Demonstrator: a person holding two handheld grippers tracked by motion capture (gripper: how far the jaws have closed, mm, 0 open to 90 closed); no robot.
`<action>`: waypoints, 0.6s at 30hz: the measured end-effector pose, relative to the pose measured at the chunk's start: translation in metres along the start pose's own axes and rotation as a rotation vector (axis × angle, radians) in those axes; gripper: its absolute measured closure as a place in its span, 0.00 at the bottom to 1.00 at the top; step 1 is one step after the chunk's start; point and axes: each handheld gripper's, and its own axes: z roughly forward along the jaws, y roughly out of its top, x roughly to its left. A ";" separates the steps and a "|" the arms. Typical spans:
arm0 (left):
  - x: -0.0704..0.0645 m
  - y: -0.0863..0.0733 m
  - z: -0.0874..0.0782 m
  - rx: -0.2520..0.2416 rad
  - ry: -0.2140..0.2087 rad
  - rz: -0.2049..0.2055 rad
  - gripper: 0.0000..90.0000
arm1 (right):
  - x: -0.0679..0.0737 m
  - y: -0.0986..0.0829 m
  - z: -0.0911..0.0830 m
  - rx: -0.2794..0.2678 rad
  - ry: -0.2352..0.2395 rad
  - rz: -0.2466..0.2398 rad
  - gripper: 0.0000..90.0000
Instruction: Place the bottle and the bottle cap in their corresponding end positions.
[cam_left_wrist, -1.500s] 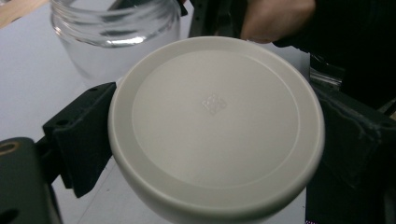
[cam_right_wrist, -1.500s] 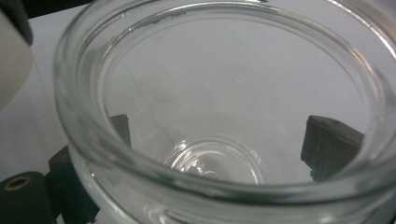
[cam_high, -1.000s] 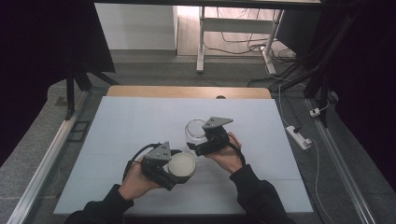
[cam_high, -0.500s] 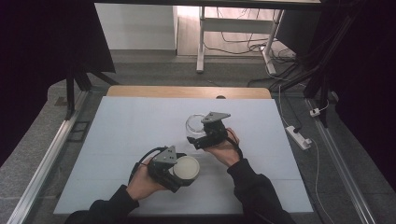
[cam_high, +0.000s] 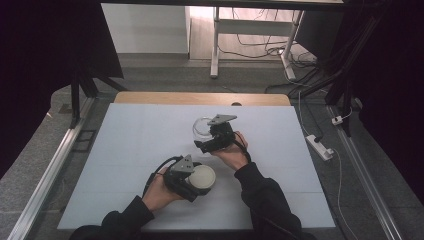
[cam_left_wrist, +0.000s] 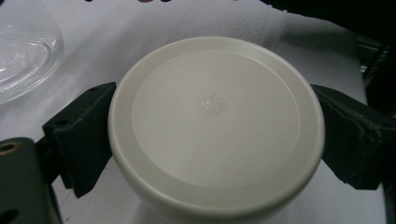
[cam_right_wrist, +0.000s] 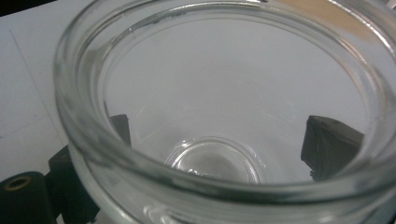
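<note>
Your left gripper (cam_high: 197, 181) held the lid (cam_high: 201, 178), fingers clamped on its rim; right gripper (cam_high: 209, 134) clasped the jar (cam_high: 202, 127), which sat at the lid's 12 o'clock, mouth up.

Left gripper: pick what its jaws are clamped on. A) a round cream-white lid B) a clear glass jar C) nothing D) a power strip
A: in the left gripper view the two black jaws of the left gripper press against opposite sides of the round cream-white lid; the clear glass jar sits in the right gripper instead.
</note>
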 end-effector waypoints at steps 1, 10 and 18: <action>0.001 -0.001 0.002 0.005 0.000 0.004 0.09 | 0.000 0.000 0.002 0.003 -0.002 -0.001 0.07; 0.007 -0.005 0.014 0.033 0.021 0.002 0.09 | -0.004 0.001 0.016 0.017 -0.004 -0.005 0.07; 0.012 -0.011 0.024 0.078 0.035 0.020 0.09 | -0.008 -0.002 0.024 0.025 -0.009 -0.001 0.07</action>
